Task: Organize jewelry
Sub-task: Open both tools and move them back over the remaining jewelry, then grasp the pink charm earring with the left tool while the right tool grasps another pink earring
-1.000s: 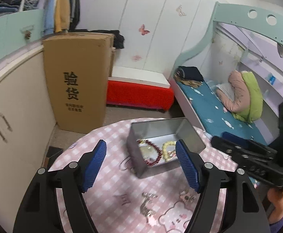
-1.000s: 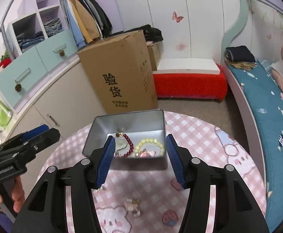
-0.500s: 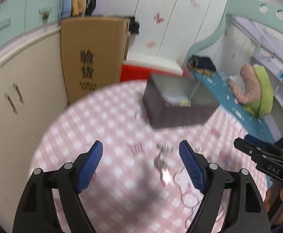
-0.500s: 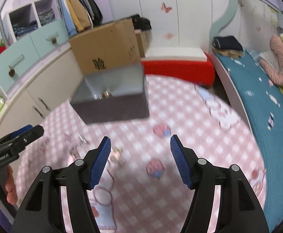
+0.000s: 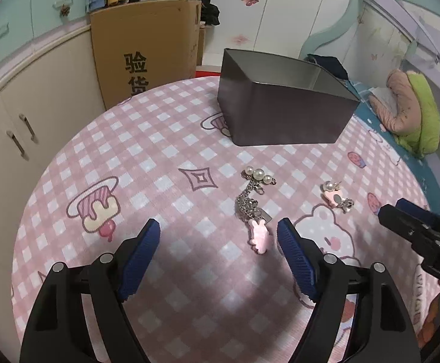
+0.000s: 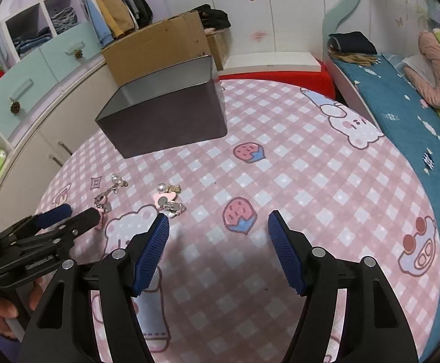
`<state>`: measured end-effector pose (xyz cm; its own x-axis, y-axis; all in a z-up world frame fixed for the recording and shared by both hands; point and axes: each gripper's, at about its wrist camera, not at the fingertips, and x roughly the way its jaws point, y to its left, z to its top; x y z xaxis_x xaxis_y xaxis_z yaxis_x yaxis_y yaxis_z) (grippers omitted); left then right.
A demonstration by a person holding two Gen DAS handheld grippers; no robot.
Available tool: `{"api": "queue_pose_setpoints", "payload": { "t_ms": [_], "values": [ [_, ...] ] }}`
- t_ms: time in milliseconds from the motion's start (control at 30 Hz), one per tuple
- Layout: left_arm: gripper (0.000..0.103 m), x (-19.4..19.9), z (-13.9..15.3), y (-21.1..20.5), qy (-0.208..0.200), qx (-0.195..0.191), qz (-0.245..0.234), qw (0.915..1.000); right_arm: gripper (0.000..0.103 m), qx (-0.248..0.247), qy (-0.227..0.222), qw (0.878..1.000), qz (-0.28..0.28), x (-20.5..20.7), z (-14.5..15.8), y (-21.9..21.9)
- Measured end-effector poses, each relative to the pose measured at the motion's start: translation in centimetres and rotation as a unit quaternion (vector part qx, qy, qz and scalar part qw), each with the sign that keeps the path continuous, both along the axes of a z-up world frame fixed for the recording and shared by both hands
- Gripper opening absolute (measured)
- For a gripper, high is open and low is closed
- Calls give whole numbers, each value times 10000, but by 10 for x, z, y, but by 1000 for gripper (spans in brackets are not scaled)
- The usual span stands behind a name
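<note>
A grey metal tin (image 5: pixel 283 112) stands at the far side of the round pink checked table (image 5: pixel 159 157); its contents are hidden from here. It also shows in the right wrist view (image 6: pixel 165 121). A pearl and chain piece with a pink charm (image 5: pixel 254 205) lies just ahead of my left gripper (image 5: pixel 219 236), which is open and empty low over the cloth. A pearl and pink earring piece (image 5: pixel 336 196) lies to its right, also in the right wrist view (image 6: pixel 168 201). My right gripper (image 6: pixel 218 227) is open and empty, its left fingertip close to that piece.
A tall cardboard box (image 5: pixel 147 57) and beige cupboards (image 5: pixel 23 121) stand left of the table. A bed with teal bedding (image 6: pixel 401 96) runs along the right. A red bench (image 6: pixel 274 72) sits behind the table.
Both grippers have pulled back from above the tin and dropped low over the table. The tin's inside is no longer visible and the loose jewelry now lies just ahead of the fingers.
</note>
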<state>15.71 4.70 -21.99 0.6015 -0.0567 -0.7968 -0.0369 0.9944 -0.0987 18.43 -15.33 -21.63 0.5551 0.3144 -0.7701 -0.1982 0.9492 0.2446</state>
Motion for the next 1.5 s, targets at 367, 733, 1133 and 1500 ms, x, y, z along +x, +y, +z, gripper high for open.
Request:
{"api": "queue_pose_setpoints", "payload": {
  "t_ms": [367, 733, 1133, 1500],
  "values": [
    [12, -1, 3, 2, -137, 475, -229, 9985, 66, -1, 70, 9999, 118, 6, -6, 11],
    [33, -7, 6, 28, -284, -251, -328, 9987, 66, -69, 107, 9996, 262, 7, -8, 22],
    [54, 13, 5, 15, -292, 574, -1119, 9916, 66, -22, 180, 9996, 238, 10, -10, 25],
    [14, 23, 2, 23, -242, 486, -1465, 9877, 66, -38, 184, 9996, 212, 13, -10, 23]
  ]
}}
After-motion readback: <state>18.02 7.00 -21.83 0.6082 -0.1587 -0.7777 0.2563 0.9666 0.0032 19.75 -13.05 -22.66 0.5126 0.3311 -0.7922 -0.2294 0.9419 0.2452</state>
